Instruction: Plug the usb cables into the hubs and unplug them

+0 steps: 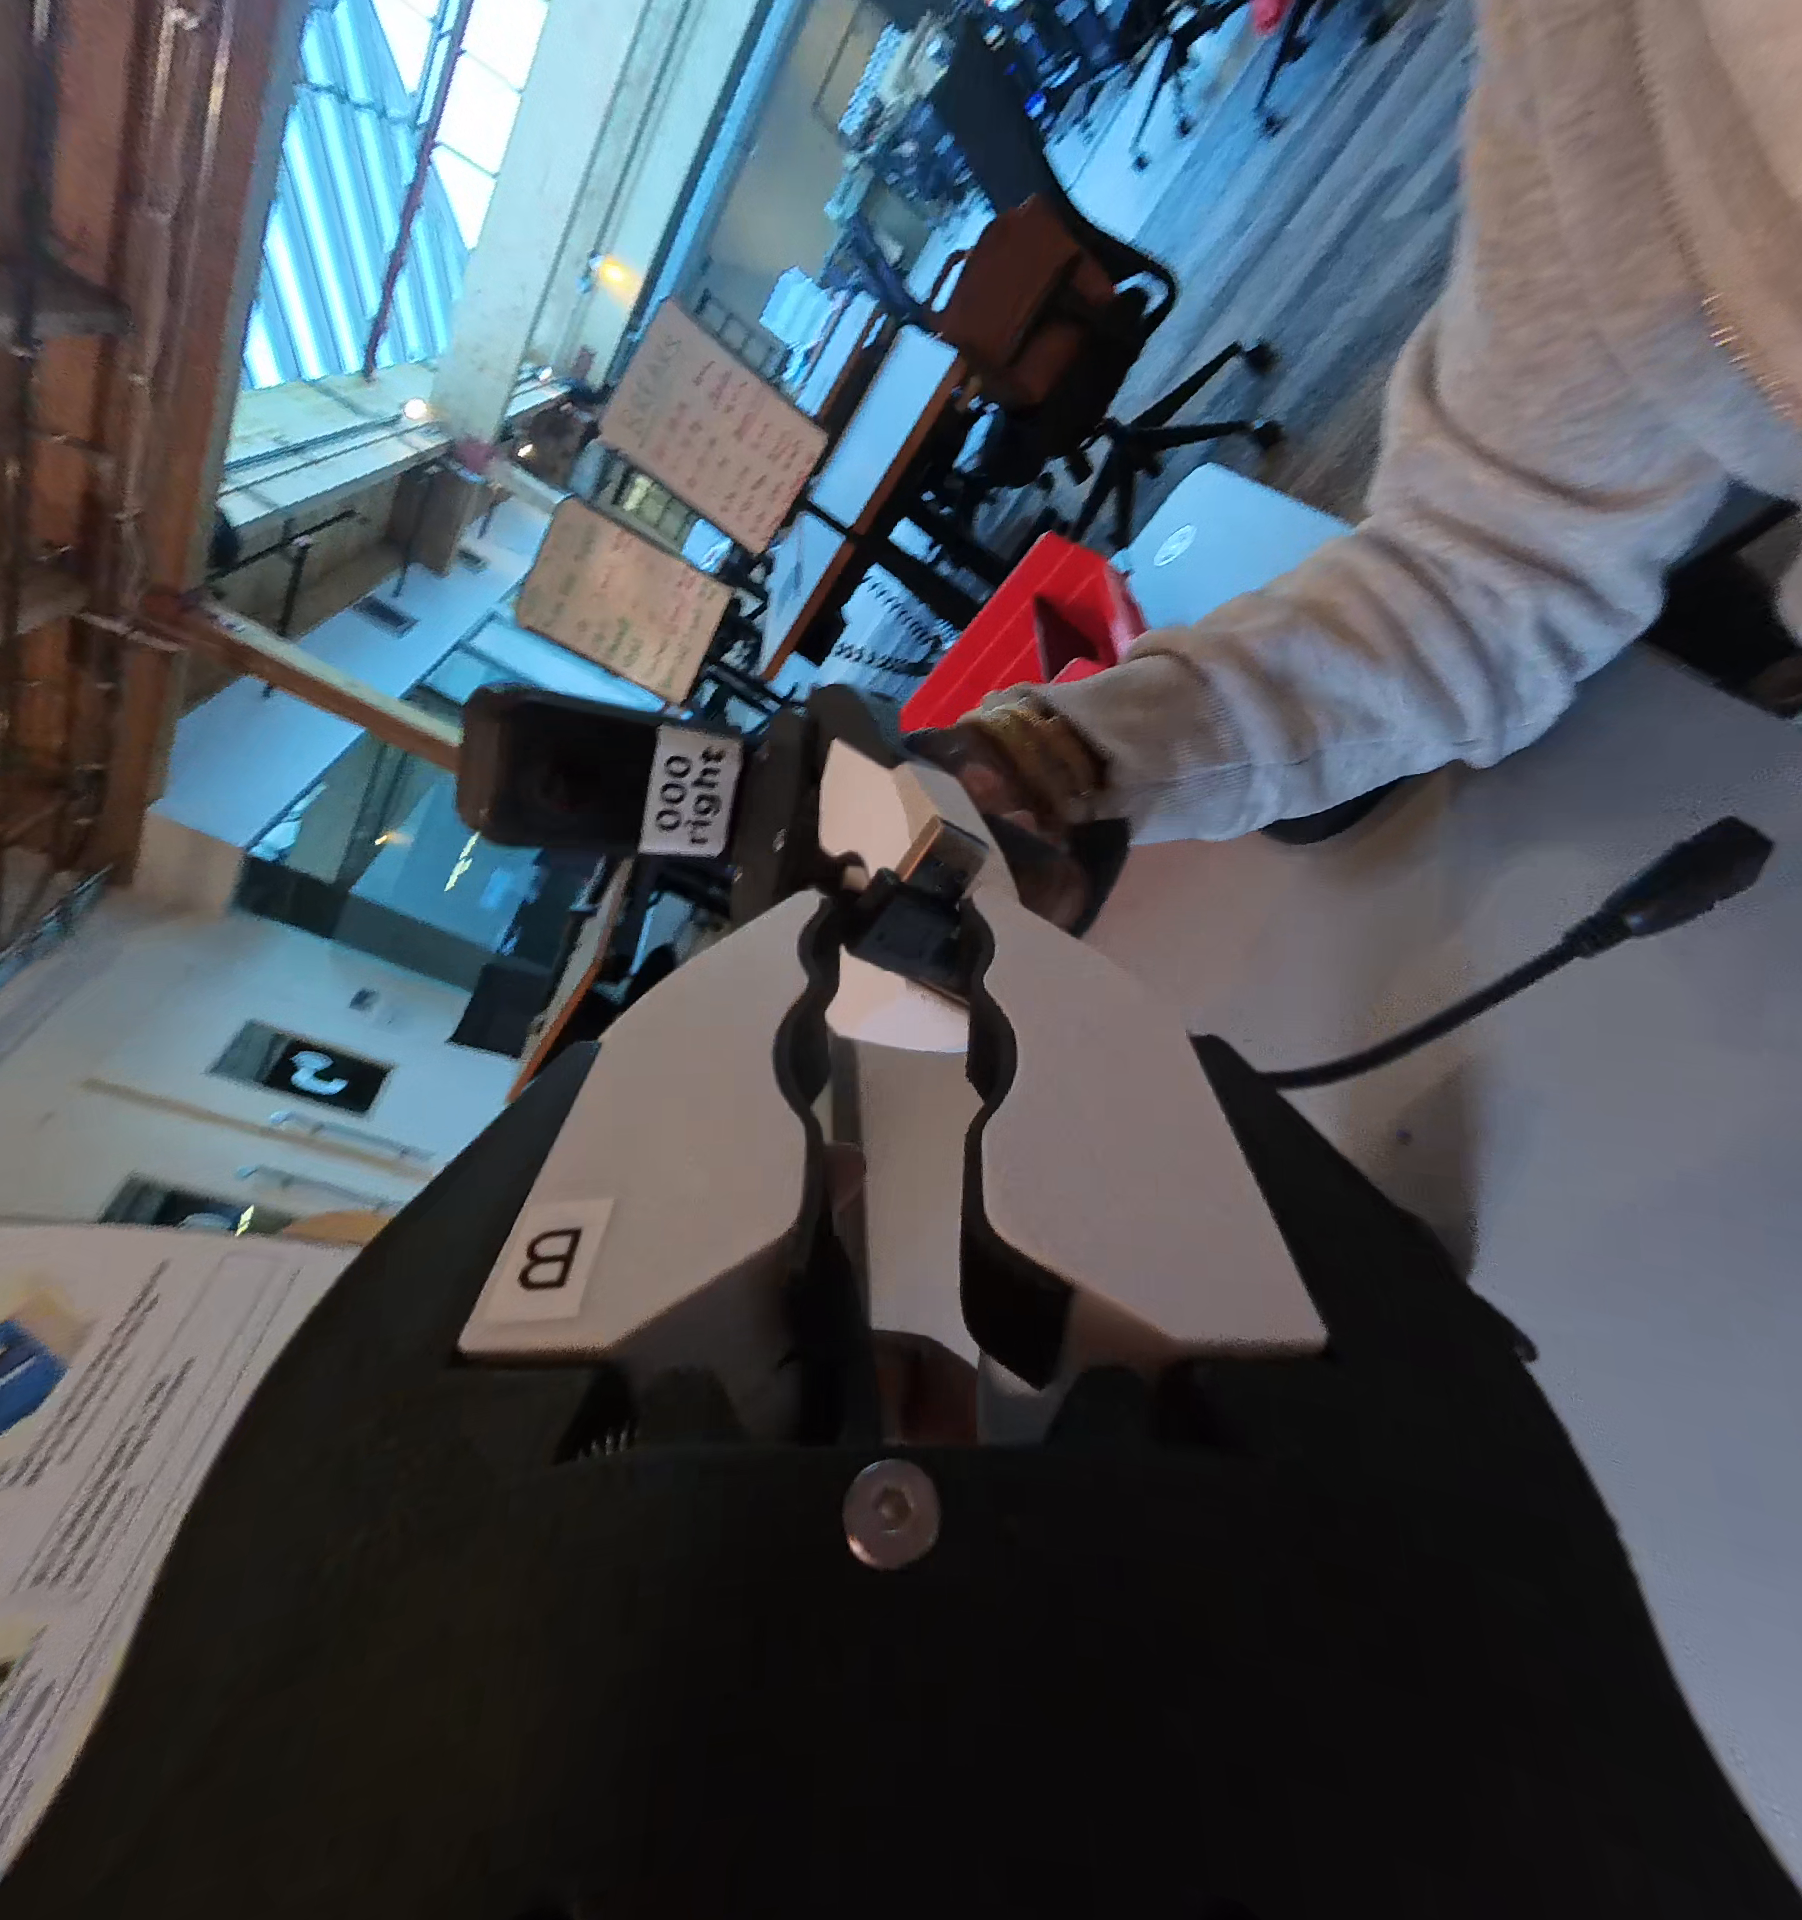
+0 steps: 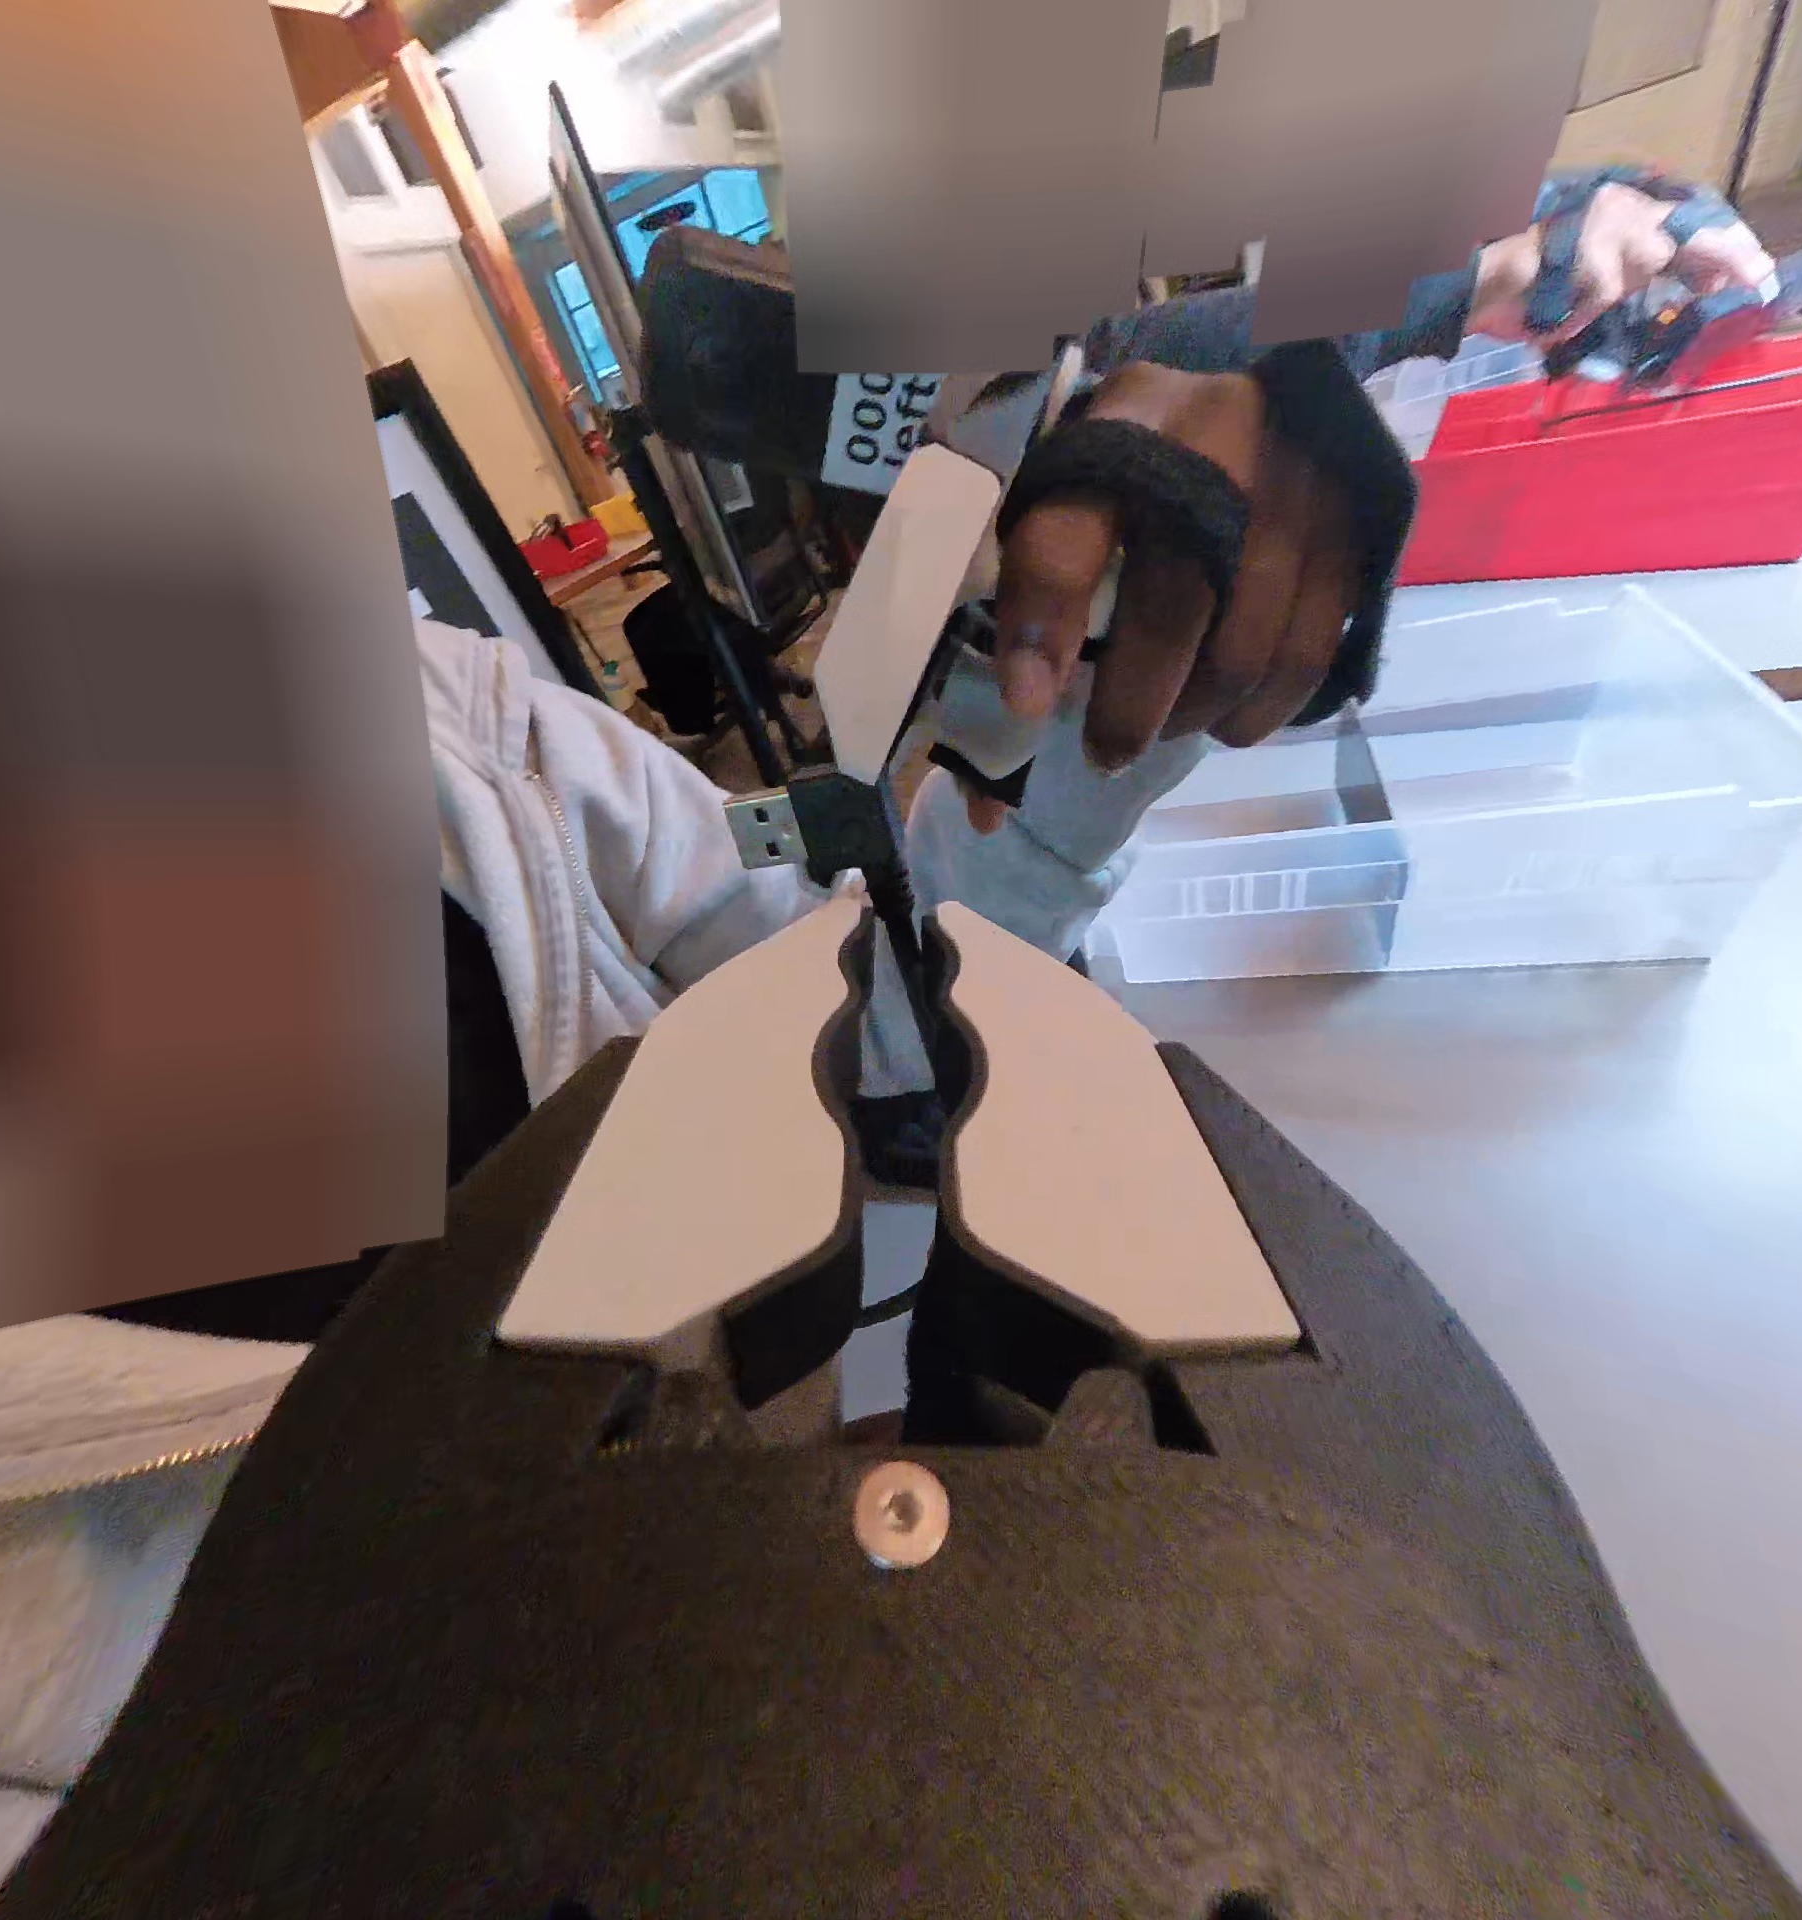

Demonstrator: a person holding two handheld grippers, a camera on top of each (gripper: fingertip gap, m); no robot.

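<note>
Both grippers raised, tip-to-tip: left gripper point(image 1: 902, 940) clamps USB plug point(image 1: 918, 914); right gripper point(image 2: 902, 920) pinches cable point(image 2: 902, 935).

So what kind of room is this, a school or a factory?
More likely a shared workshop or lab office: whiteboards covered in writing, rolling office chairs at white desks, and red parts bins on the white table.
</note>
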